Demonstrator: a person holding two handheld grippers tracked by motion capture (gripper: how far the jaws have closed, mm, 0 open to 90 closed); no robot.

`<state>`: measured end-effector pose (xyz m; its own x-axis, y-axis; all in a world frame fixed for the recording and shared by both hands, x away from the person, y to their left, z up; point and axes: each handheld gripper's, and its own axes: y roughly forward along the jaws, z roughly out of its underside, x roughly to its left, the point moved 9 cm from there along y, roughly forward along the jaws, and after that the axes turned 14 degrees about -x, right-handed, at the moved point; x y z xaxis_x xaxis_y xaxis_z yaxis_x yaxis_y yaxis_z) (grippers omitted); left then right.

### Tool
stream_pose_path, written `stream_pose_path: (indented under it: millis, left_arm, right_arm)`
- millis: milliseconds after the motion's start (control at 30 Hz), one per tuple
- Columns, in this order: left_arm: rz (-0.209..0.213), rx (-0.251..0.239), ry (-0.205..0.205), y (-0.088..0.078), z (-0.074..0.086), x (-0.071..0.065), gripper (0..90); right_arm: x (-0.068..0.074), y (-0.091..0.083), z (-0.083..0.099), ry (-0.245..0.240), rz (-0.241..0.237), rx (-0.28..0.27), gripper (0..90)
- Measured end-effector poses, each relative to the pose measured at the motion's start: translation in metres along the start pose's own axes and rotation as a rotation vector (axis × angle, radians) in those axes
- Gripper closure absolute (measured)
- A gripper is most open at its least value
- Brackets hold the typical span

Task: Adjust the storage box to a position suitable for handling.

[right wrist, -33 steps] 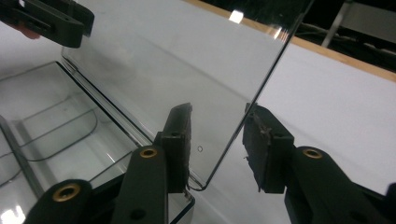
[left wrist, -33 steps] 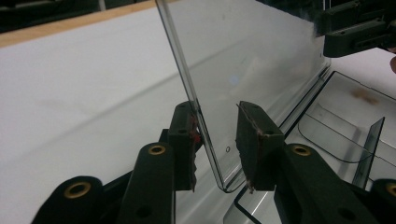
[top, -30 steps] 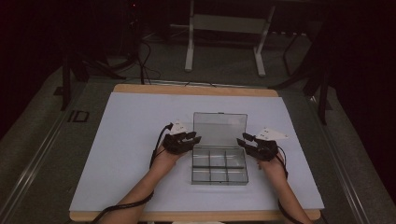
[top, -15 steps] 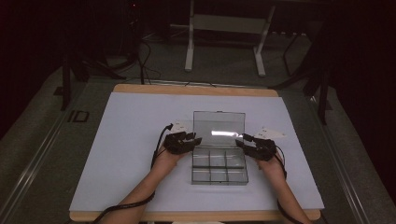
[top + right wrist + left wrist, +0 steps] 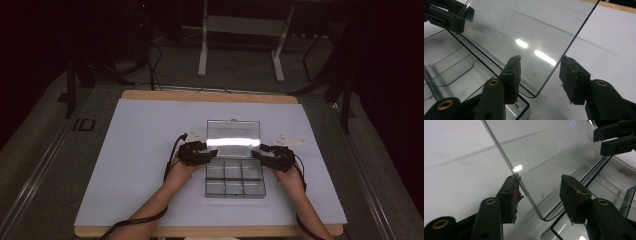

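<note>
High view: a clear box [image 5: 234,177] sits mid-table [image 5: 130,150], its lid [image 5: 233,135] raised on the far side. The left gripper [image 5: 204,151] is at the lid's left edge, the right gripper [image 5: 262,151] at its right edge.
Left gripper view: jaws apart, straddling the lid's [image 5: 544,157] near corner; one pad [image 5: 511,195] touches its edge. The right gripper [image 5: 599,140] shows at the far corner.
Right gripper view: jaws apart around the lid's [image 5: 529,32] corner, above the box [image 5: 451,72]. The left gripper [image 5: 449,15] shows far left.
</note>
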<state>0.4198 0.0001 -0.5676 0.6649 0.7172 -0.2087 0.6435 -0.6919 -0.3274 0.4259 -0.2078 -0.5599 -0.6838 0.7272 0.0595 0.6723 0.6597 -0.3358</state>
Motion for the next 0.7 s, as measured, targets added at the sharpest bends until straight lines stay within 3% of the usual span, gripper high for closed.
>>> stream_pose_path:
  millis: [300, 367, 700]
  left_arm:
    - [-0.017, 0.016, -0.034, 0.0029, 0.0013, 0.0021, 44.7]
    - [-0.019, 0.026, -0.069, 0.0037, 0.0028, 0.0045, 43.4]
    - [-0.002, 0.04, -0.128, 0.0049, 0.0042, 0.0064, 42.4]
  right_arm:
    - [-0.0025, 0.0025, 0.0005, 0.048, 0.018, 0.054, 48.9]
    - [-0.0024, 0.0029, 0.0009, 0.061, 0.025, 0.062, 49.3]
    - [-0.0025, 0.0045, 0.0013, 0.081, 0.026, 0.077, 49.9]
